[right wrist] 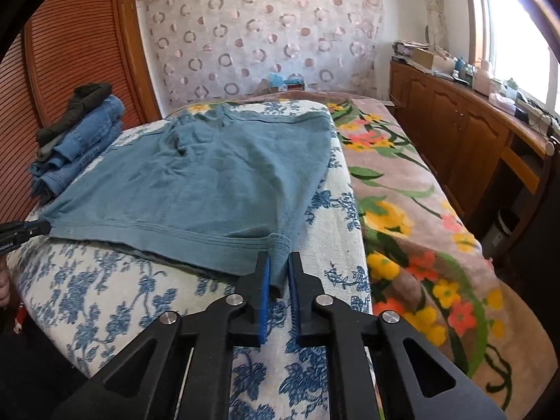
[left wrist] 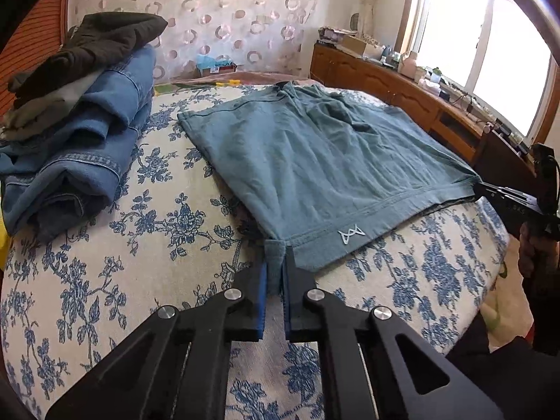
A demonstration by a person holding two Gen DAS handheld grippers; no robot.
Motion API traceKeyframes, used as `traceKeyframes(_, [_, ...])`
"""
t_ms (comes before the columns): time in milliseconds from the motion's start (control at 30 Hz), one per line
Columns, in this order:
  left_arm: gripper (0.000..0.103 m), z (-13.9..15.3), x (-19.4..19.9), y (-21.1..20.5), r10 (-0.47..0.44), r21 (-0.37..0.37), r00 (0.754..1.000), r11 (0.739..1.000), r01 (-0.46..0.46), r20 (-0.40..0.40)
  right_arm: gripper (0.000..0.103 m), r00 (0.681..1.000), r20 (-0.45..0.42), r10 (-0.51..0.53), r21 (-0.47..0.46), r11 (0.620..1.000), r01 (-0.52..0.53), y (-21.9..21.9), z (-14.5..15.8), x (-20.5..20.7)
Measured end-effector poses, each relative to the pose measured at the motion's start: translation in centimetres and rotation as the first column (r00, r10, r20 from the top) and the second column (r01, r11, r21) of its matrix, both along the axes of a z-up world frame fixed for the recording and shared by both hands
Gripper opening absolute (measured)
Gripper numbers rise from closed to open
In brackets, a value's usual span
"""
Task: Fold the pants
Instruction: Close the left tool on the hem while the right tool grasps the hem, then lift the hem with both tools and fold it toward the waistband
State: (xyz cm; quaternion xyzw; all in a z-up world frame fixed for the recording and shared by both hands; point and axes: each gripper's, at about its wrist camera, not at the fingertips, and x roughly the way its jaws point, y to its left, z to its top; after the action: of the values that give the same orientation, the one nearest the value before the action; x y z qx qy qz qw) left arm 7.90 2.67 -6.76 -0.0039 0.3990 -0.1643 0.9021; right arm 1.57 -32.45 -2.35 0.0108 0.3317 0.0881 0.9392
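Observation:
Teal pants (left wrist: 315, 154) lie spread flat on a bed with a blue floral cover (left wrist: 140, 245). A white logo marks their near hem. My left gripper (left wrist: 276, 262) is shut on the near left corner of the hem, with cloth pinched between its blue pads. In the right wrist view the same pants (right wrist: 210, 175) stretch away, and my right gripper (right wrist: 279, 266) is shut on the near right corner of the hem. Each gripper shows in the other's view at the far corner: the right gripper (left wrist: 490, 189) and the left gripper (right wrist: 31, 229).
A stack of folded clothes (left wrist: 77, 122), blue jeans under dark garments, sits at the bed's left side. A flowered blanket (right wrist: 420, 210) covers the bed's right part. Wooden cabinets (right wrist: 455, 133) with clutter run under the window at the right.

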Motion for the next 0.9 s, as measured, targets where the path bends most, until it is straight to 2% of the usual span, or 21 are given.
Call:
traceKeyframes(433, [0.008,1.3,-2.6,2.8,0.037,-0.044,0.999,0.998,-0.036,0.026,0.007,0.997,0.046,0.059,-0.028,0.998,-0.057,1.6,2.4,-4.8])
traceKeyframes(633, [0.008,2.1,-3.4,3.6,0.054,-0.021,0.998,0.998,-0.054,0.03,0.007,0.993,0.087,0.085,-0.049,0.996,-0.08,2.5,2.9,-6.7])
traceKeyframes(900, [0.008,1.7,-3.9,3.0,0.051,0.008,0.999,0.999,-0.051,0.005,0.007,0.993,0.084,0.088,-0.038,0.996,-0.085,1.2,1.7,-6.4])
